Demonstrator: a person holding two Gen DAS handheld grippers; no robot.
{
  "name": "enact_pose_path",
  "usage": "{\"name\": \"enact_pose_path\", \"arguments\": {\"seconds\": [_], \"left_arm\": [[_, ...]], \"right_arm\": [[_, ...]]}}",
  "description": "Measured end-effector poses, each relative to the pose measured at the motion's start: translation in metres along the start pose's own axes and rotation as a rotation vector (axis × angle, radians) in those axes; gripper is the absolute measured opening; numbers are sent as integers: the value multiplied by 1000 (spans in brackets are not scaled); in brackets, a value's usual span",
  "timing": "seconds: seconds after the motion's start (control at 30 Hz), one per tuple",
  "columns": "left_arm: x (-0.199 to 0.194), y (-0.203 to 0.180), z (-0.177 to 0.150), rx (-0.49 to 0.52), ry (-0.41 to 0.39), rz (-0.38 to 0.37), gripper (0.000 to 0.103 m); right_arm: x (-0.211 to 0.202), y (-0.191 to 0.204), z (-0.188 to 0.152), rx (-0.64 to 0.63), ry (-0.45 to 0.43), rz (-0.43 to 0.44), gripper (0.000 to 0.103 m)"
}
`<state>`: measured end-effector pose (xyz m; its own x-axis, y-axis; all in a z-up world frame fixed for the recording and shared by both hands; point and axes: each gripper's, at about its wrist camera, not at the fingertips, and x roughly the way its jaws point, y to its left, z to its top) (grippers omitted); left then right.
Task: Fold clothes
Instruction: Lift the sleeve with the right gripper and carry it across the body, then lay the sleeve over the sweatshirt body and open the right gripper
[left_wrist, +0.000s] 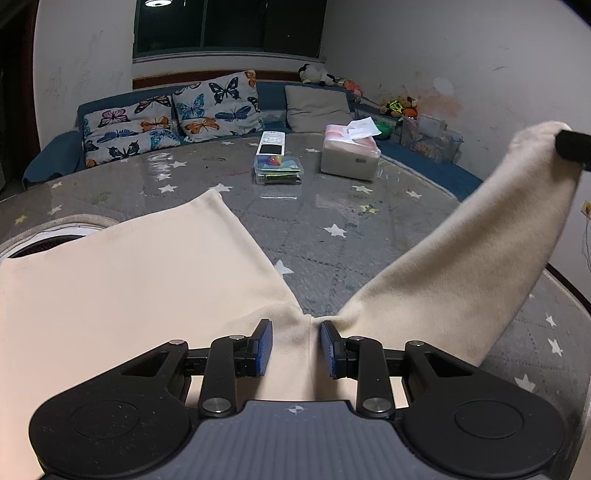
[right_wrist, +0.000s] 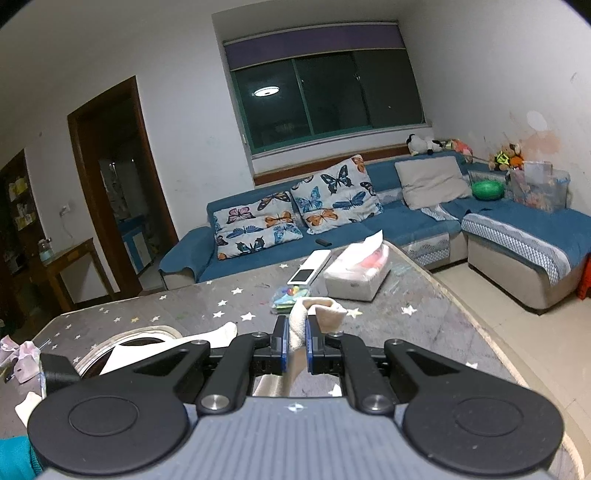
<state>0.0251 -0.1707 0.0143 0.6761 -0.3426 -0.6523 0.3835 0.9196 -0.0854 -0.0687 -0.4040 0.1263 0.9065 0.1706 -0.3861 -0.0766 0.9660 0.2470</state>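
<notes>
Draping over the grey star-printed padded table cover (left_wrist: 332, 251), the soft cream fleece garment (left_wrist: 140, 280) lies partly flat, with one leg lifted into the air. The left gripper (left_wrist: 296, 347) stands parted, its ribbed blue pads either side of the cloth's crotch fold without pressing it. The right gripper (right_wrist: 296, 345) pinches the bunched cream hem tightly between its pads.

Blue corner sofa (right_wrist: 406, 218) with 2 butterfly cushions (right_wrist: 332, 195) under a dark window (right_wrist: 325, 96), scuffed white walls (right_wrist: 166, 55), brown doorway (right_wrist: 118, 177).
</notes>
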Motion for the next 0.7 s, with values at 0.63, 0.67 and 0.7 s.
{"name": "enact_pose_path", "arguments": {"seconds": [0.63, 0.67, 0.7], "left_arm": [[-80, 54, -36, -116, -66, 41, 38], [-88, 60, -40, -125, -75, 50, 40], [-96, 66, -44, -136, -87, 61, 41]], "right_arm": [[-2, 95, 2, -163, 25, 221, 8], [1, 103, 0, -176, 32, 240, 8], [3, 112, -2, -189, 40, 258, 8]]}}
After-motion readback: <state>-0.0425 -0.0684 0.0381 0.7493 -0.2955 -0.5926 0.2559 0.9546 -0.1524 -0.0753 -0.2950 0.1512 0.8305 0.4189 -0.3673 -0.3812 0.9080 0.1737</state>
